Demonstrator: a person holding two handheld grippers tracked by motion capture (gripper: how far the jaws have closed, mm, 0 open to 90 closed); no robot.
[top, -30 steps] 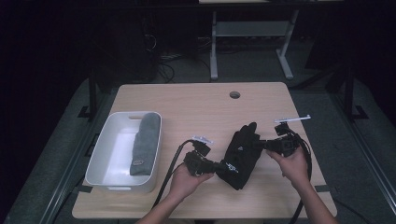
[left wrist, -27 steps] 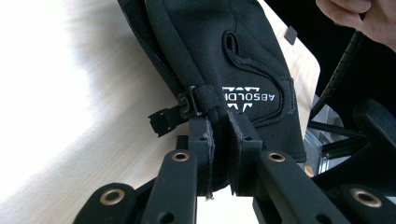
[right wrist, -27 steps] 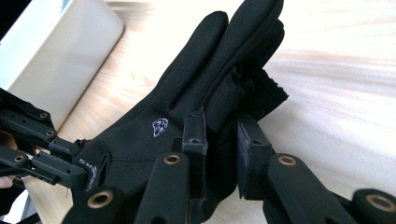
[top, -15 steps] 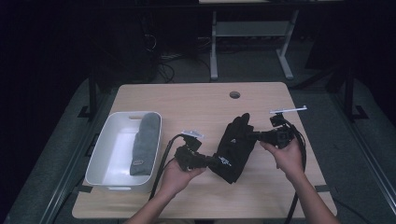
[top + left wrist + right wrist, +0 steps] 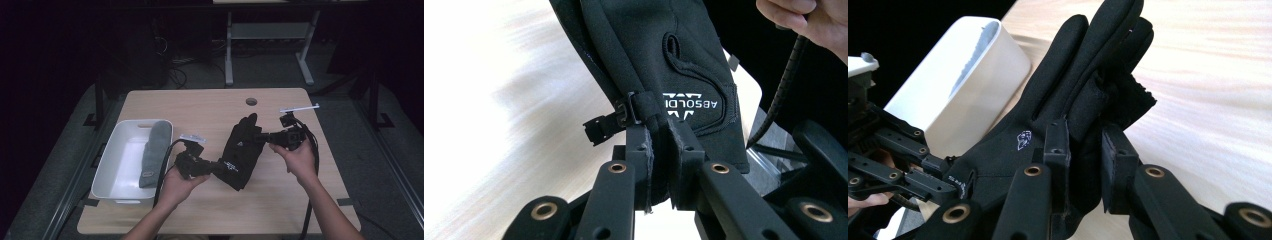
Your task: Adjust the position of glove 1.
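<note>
A black glove (image 5: pixel 242 150) with white lettering hangs between the two grippers above the wooden table (image 5: pixel 200 107). My left gripper (image 5: pixel 216 167) is shut on its cuff edge beside a small strap; the left gripper view has the cuff (image 5: pixel 684 100) pinched at the gripper (image 5: pixel 663 165). My right gripper (image 5: pixel 261 136) is shut on the side of the glove near the fingers; in its own view the glove (image 5: pixel 1083 85) is clamped at the gripper (image 5: pixel 1085 150).
A white tub (image 5: pixel 119 165) stands at the left of the table with a grey mitten (image 5: pixel 152 150) lying in it. The tub's wall (image 5: pixel 973 65) sits behind the glove in the right gripper view. A round hole (image 5: pixel 251 101) marks the table's far side.
Both hands have lifted the glove off the table and carried it slightly away from the person. Both grips are unchanged.
</note>
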